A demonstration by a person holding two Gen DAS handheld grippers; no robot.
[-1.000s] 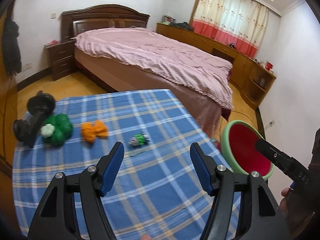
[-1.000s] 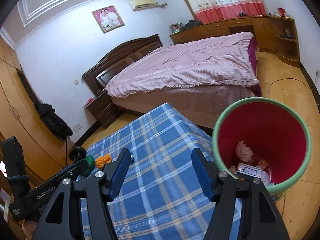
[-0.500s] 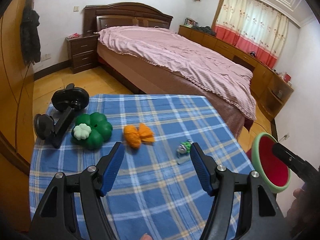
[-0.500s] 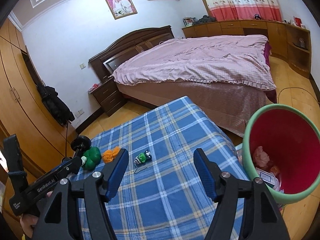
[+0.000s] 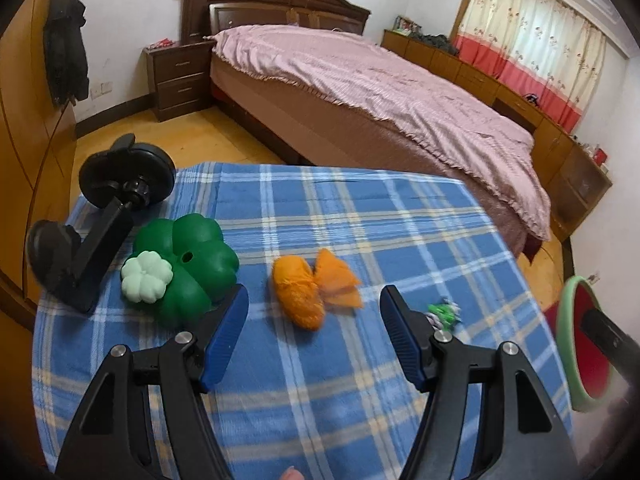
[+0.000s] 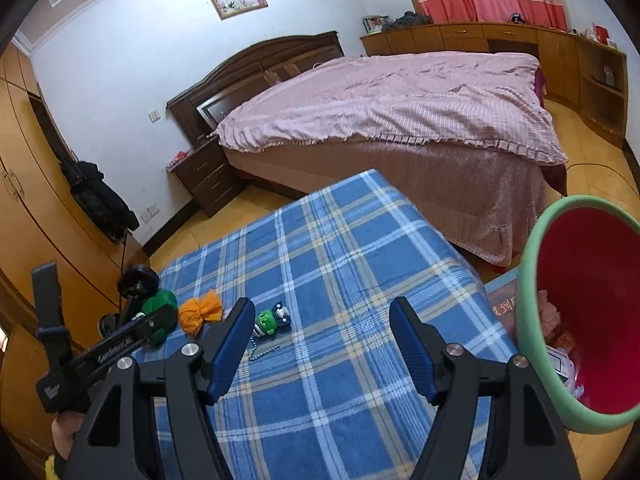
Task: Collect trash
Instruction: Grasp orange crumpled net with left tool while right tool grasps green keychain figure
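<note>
Both grippers' blue ribbed fingers (image 5: 228, 332) spread, empty, over a checked-cloth table (image 5: 360, 216); fuzzy orange mesh bundle (image 5: 308, 294), glossy green clover toy (image 5: 188, 264).

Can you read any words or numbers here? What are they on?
"GenRobot.AI": faint, on the side of the left hand-held gripper, in the right wrist view.
Small logo lower on that side: too blurred.
Gold characters on the red box by the bin: too blurred.
Card in the bin: too small.
</note>
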